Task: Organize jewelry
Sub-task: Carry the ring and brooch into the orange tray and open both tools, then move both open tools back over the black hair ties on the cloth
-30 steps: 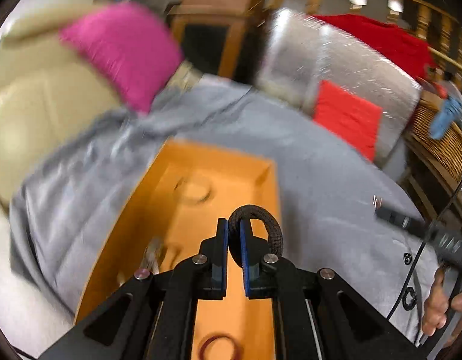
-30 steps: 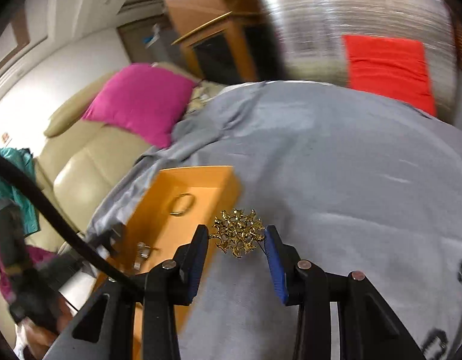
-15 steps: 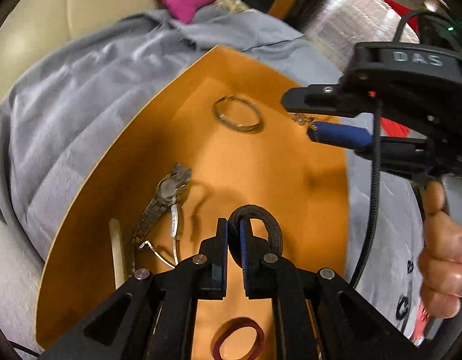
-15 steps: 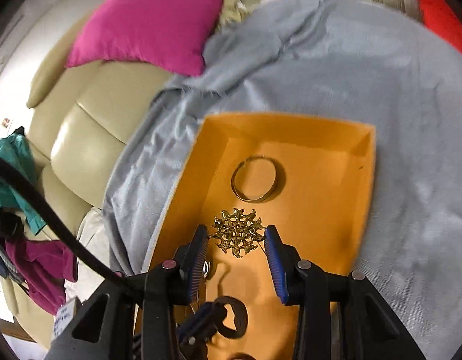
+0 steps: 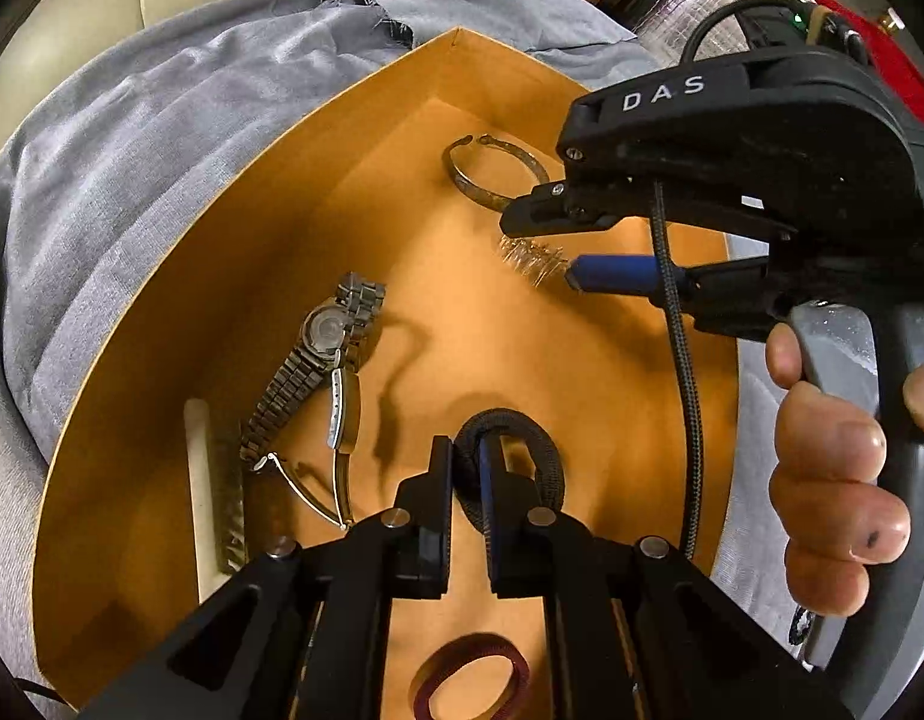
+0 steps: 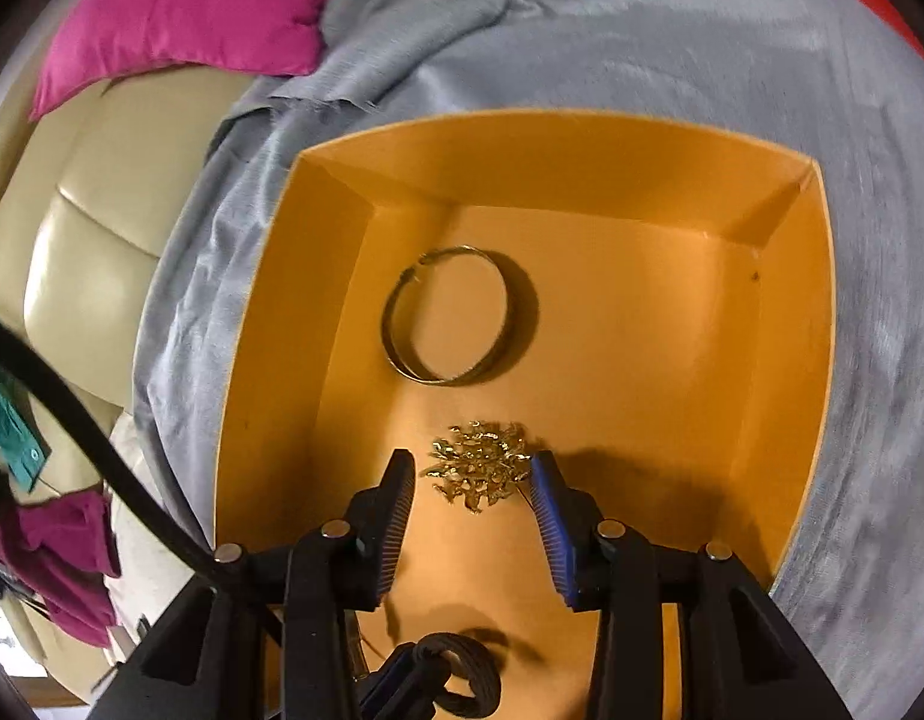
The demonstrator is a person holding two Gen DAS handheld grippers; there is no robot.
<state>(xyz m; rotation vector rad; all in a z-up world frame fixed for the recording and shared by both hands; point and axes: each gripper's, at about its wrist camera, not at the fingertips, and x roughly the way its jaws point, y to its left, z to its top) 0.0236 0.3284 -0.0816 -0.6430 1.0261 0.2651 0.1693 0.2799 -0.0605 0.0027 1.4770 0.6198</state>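
An orange box [image 6: 582,162] sits on a grey cloth [image 6: 732,48]. My right gripper [image 6: 471,468] points down into the box and its jaws are opening. A gold brooch [image 6: 477,468] lies between them with a gap at the left pad, and in the left wrist view the brooch [image 5: 531,255] is blurred. My left gripper [image 5: 465,450] is shut on a black braided ring [image 5: 546,462], low over the box floor. A metal bangle [image 6: 447,315], a steel watch [image 5: 324,360] and a dark red ring [image 5: 471,675] lie in the box.
A white strip [image 5: 198,480] lies along the box's left wall beside the watch. A pink cushion [image 6: 192,6] and a beige sofa [image 6: 84,252] lie beyond the cloth. A hand [image 5: 834,492] holds the right gripper's handle, and its black cable [image 5: 684,396] hangs over the box.
The right gripper swung from over the grey cloth to inside the box and its jaws have widened off the brooch. The left gripper sank into the box, still gripping the black ring.
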